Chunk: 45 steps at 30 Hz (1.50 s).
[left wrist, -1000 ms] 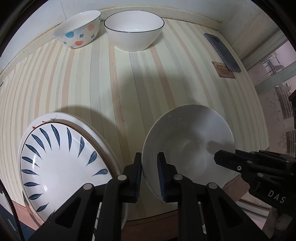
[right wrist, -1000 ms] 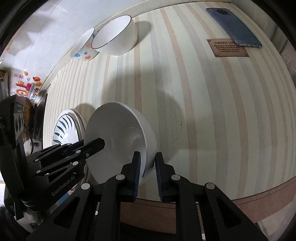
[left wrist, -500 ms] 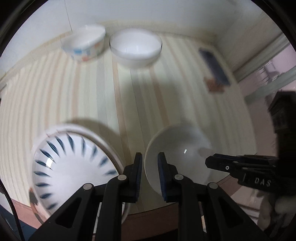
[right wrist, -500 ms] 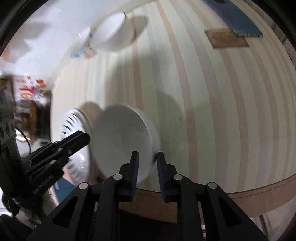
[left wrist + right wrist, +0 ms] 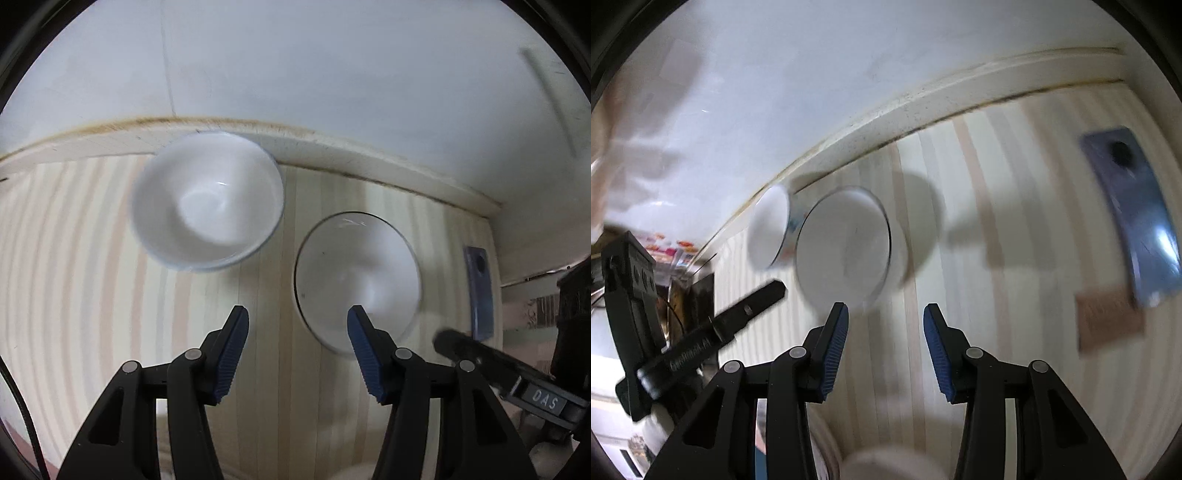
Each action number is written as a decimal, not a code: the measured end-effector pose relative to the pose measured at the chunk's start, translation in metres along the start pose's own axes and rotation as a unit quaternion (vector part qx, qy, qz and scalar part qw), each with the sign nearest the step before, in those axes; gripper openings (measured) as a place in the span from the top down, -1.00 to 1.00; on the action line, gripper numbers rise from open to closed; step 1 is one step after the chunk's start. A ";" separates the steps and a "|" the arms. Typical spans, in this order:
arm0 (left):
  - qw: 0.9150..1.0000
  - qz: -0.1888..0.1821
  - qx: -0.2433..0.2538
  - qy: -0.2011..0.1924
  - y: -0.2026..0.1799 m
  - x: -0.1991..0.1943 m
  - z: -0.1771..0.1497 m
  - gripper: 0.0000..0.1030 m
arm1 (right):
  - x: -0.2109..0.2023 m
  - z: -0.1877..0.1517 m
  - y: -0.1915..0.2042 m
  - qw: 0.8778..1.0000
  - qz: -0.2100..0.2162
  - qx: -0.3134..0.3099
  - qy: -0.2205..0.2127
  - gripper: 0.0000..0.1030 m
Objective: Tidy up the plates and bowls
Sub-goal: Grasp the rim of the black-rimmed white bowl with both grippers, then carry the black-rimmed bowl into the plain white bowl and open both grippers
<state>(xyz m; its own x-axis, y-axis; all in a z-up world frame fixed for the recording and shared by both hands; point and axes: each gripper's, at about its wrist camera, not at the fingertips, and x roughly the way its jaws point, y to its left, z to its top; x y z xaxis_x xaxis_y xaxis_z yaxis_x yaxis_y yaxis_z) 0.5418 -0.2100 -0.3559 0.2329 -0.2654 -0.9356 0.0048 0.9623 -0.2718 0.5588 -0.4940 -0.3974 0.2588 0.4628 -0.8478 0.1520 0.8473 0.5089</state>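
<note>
Two bowls stand side by side at the back wall: a white bowl with a thin dark rim (image 5: 358, 273) (image 5: 846, 243) and, left of it, a bowl with coloured marks on its side (image 5: 207, 201) (image 5: 768, 229). My left gripper (image 5: 297, 317) hovers just short of them, its jaws opening, with only table between them; its right finger overlaps the dark-rimmed bowl's near edge in the picture. My right gripper (image 5: 885, 312) is also opening, with nothing between its fingers, close before the dark-rimmed bowl. A blurred white bowl rim (image 5: 886, 461) shows below the right gripper.
The striped table (image 5: 74, 295) ends at a white wall (image 5: 295, 74) right behind the bowls. A dark phone (image 5: 1134, 218) and a small brown sign (image 5: 1108, 321) lie to the right. The picture is blurred by motion.
Both grippers held the plain white bowl by its rim near the front edge. They have let it go, opened, and swung forward to the two bowls at the wall.
</note>
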 end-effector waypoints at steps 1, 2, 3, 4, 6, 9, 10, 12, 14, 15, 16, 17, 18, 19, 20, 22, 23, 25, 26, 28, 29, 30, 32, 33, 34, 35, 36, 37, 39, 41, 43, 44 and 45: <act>1.000 -0.004 -0.001 0.010 0.002 0.010 0.005 -0.01 | 0.010 0.009 0.000 1.000 -0.002 0.004 0.003 0.12; 1.000 -0.010 -0.003 0.020 0.002 0.018 0.008 -0.01 | 0.021 0.017 0.000 1.000 -0.003 0.006 0.009 0.12; 1.000 -0.013 -0.006 0.026 0.003 0.024 0.010 -0.01 | 0.030 0.023 -0.001 1.000 -0.004 0.010 0.016 0.12; 0.999 -0.017 -0.008 0.030 0.003 0.029 0.011 0.03 | 0.035 0.027 -0.005 1.000 -0.005 0.015 0.020 0.12; 0.999 -0.021 -0.003 0.036 0.002 0.038 0.012 0.50 | 0.046 0.035 -0.010 0.999 -0.001 0.026 0.022 0.24; 0.999 -0.019 0.002 0.038 -0.001 0.044 0.013 0.68 | 0.056 0.039 -0.011 1.000 -0.001 0.025 0.019 0.68; 0.999 -0.016 0.004 0.035 -0.002 0.045 0.013 0.68 | 0.058 0.039 -0.011 1.000 -0.003 0.021 0.017 0.68; 0.999 -0.012 0.007 0.030 -0.004 0.045 0.014 0.69 | 0.059 0.039 -0.007 1.000 -0.010 0.012 0.012 0.68; 1.000 -0.006 0.012 0.025 -0.006 0.043 0.013 0.69 | 0.059 0.035 -0.004 1.000 -0.017 0.000 0.009 0.69; 1.000 -0.004 0.014 0.023 -0.006 0.044 0.013 0.70 | 0.059 0.034 -0.002 1.000 -0.021 -0.005 0.007 0.70; 1.000 0.000 0.019 0.020 -0.008 0.042 0.012 0.70 | 0.059 0.034 -0.002 1.000 -0.023 -0.006 0.006 0.70; 1.000 0.003 0.022 0.018 -0.010 0.041 0.011 0.70 | 0.059 0.034 -0.001 1.000 -0.023 -0.005 0.006 0.70; 1.000 0.003 0.024 0.016 -0.010 0.040 0.011 0.70 | 0.059 0.033 -0.002 1.000 -0.023 -0.004 0.005 0.70; 1.000 0.003 0.027 0.014 -0.009 0.036 0.010 0.70 | 0.058 0.032 -0.002 1.000 -0.022 -0.003 0.004 0.70; 0.999 0.005 0.032 0.011 -0.010 0.032 0.009 0.70 | 0.056 0.031 -0.002 1.000 -0.021 -0.003 0.001 0.70; 0.999 0.005 0.038 0.004 -0.009 0.022 0.008 0.70 | 0.052 0.028 0.000 1.000 -0.020 -0.005 0.000 0.71; 0.999 0.005 0.041 0.002 -0.009 0.019 0.007 0.70 | 0.050 0.026 0.001 1.000 -0.021 -0.007 -0.002 0.71; 0.999 0.002 0.045 -0.003 -0.011 0.009 0.004 0.70 | 0.042 0.021 0.006 1.000 -0.021 -0.011 -0.005 0.71; 0.999 0.000 0.047 -0.004 -0.010 0.002 0.002 0.70 | 0.038 0.019 0.007 1.000 -0.022 -0.014 -0.007 0.71; 0.999 -0.004 0.050 -0.006 -0.013 -0.008 -0.003 0.70 | 0.024 0.011 0.012 0.999 -0.023 -0.021 -0.014 0.71; 0.999 -0.004 0.054 -0.007 -0.015 -0.013 -0.005 0.70 | 0.019 0.007 0.014 0.999 -0.023 -0.023 -0.015 0.71; 0.998 -0.005 0.057 -0.008 -0.017 -0.019 -0.008 0.70 | 0.014 0.004 0.015 0.999 -0.023 -0.024 -0.016 0.71; 0.998 -0.009 0.064 -0.011 -0.019 -0.033 -0.017 0.70 | 0.001 -0.006 0.019 0.999 -0.024 -0.026 -0.019 0.71; 0.998 -0.009 0.068 -0.011 -0.024 -0.036 -0.021 0.70 | -0.005 -0.012 0.021 0.999 -0.023 -0.026 -0.020 0.71; 0.997 -0.011 0.071 -0.011 -0.026 -0.041 -0.025 0.70 | -0.013 -0.020 0.022 0.999 -0.022 -0.024 -0.021 0.71; 0.997 -0.015 0.073 -0.011 -0.027 -0.048 -0.031 0.70 | -0.019 -0.026 0.023 0.999 -0.022 -0.024 -0.022 0.71; 0.997 -0.018 0.076 -0.011 -0.028 -0.054 -0.037 0.70 | -0.026 -0.034 0.024 0.999 -0.023 -0.024 -0.023 0.71; 0.996 -0.019 0.082 -0.010 -0.030 -0.060 -0.043 0.70 | -0.033 -0.042 0.025 0.999 -0.023 -0.023 -0.025 0.71; 0.996 -0.025 0.086 -0.009 -0.031 -0.069 -0.055 0.70 | -0.044 -0.057 0.026 0.999 -0.023 -0.021 -0.025 0.71; 0.995 -0.033 0.092 -0.002 -0.034 -0.076 -0.069 0.70 | -0.055 -0.073 0.026 0.999 -0.024 -0.018 -0.025 0.71; 0.995 -0.040 0.093 0.005 -0.034 -0.079 -0.083 0.70 | -0.064 -0.094 0.024 0.999 -0.028 -0.016 -0.021 0.71; 0.994 -0.041 0.096 0.010 -0.035 -0.079 -0.091 0.70 | -0.067 -0.102 0.023 0.999 -0.029 -0.014 -0.019 0.71; 0.994 -0.042 0.097 0.013 -0.036 -0.079 -0.096 0.70 | -0.069 -0.113 0.021 0.999 -0.032 -0.013 -0.015 0.71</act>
<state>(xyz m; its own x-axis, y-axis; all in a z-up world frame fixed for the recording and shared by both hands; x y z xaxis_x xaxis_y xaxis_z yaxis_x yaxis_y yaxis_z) 0.4297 -0.2295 -0.2934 0.1987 -0.3448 -0.9174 0.2122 0.9290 -0.3032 0.4366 -0.4790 -0.3447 0.2779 0.3997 -0.8735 0.1449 0.8815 0.4494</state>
